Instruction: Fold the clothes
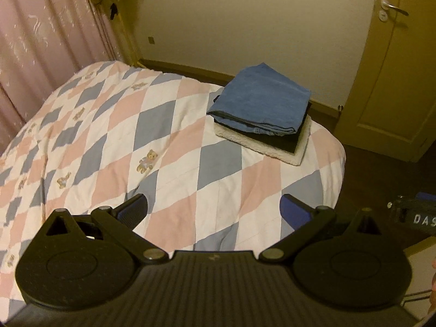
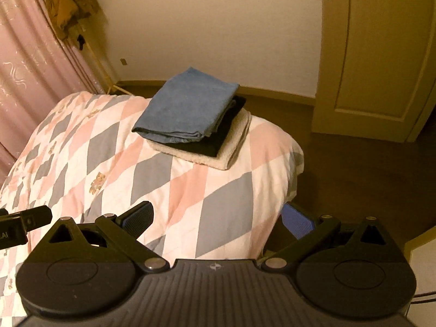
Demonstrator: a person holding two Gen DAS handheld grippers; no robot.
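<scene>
Evidently little remains: folded jeans (image 1: 260,98) top a dark garment (image 1: 283,139) and cream fleece (image 1: 295,152), stacked at the quilt's (image 1: 174,141) far corner, leaving its middle free; left gripper (image 1: 214,209) and right gripper (image 2: 216,218) hang wide apart, empty, near the bed's edge.

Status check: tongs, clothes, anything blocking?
Left tongs open, empty. Right tongs open, empty. Folded stack on quilt corner, blue jeans on top. Nothing in the way.
</scene>
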